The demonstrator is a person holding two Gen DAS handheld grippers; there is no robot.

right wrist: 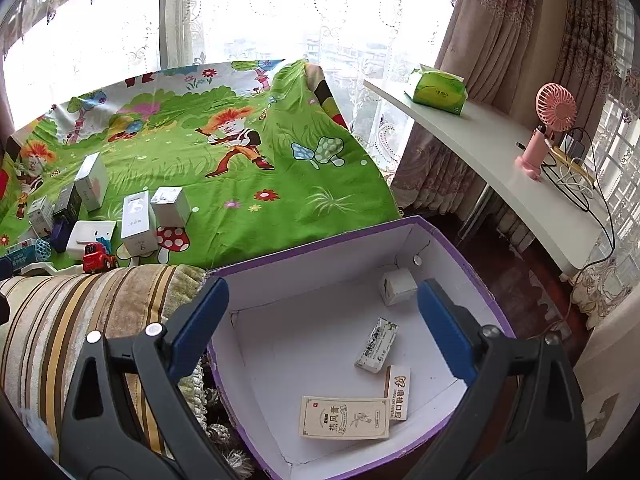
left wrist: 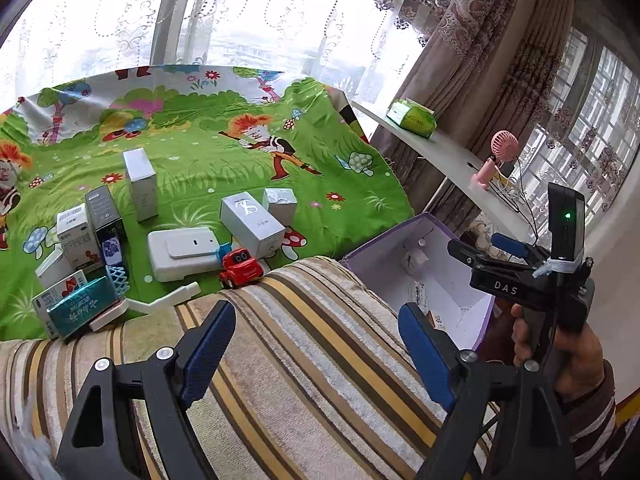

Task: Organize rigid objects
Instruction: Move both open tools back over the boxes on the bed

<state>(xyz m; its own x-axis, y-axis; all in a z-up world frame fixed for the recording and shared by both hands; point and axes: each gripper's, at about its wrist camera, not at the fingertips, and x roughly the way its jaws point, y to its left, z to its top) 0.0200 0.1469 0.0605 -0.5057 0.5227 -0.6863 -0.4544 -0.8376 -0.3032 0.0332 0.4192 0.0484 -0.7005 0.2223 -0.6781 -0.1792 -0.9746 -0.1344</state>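
- Left wrist view: the left gripper [left wrist: 316, 354] hangs released and empty over the striped sofa arm [left wrist: 304, 344]. Beyond it, boxes [left wrist: 252, 224] and a red toy car [left wrist: 240, 267] crowd the near edge of the cartoon sheet [left wrist: 224, 152].
- Right wrist view: the right gripper [right wrist: 322, 330] gapes wide, holding nothing, above the purple-rimmed box [right wrist: 320, 240], where four small cartons [right wrist: 344, 418] lie on the floor toward its far and right sides.
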